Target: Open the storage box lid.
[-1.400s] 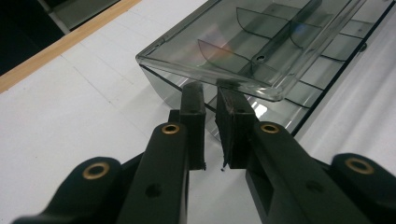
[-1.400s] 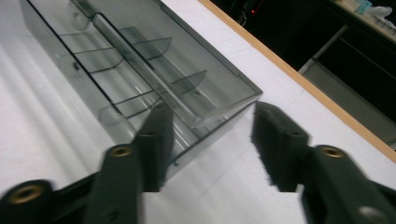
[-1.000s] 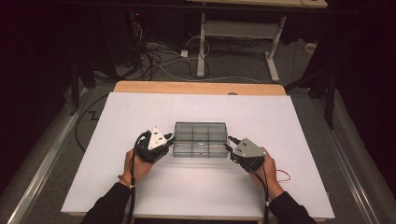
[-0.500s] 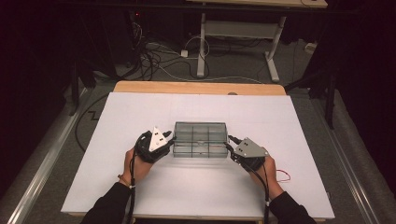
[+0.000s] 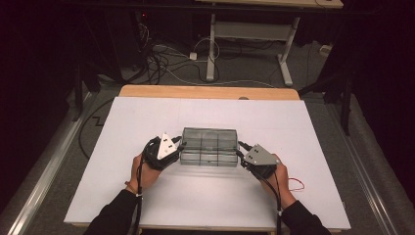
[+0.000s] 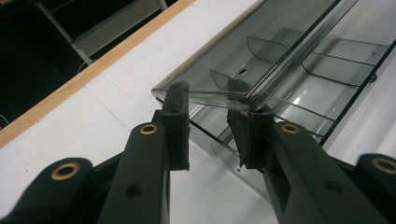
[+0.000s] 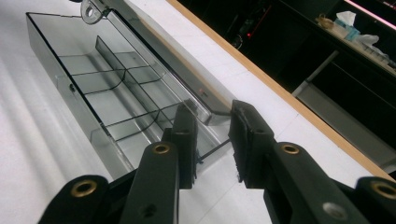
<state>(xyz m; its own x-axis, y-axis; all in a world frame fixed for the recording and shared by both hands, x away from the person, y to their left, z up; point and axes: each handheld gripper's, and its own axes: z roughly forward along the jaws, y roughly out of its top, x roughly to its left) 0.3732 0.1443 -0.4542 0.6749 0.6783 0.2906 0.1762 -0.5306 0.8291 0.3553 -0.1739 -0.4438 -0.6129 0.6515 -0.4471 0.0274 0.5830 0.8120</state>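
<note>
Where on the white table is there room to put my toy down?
Bare white table lies between the clear divided box and the wooden far edge, and along both side edges. It is crowded at the box's ends, by the left gripper and right gripper.

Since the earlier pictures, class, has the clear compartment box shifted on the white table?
No. In the high view the clear compartment box sits the same way below the wooden strip at the table's far edge.
</note>
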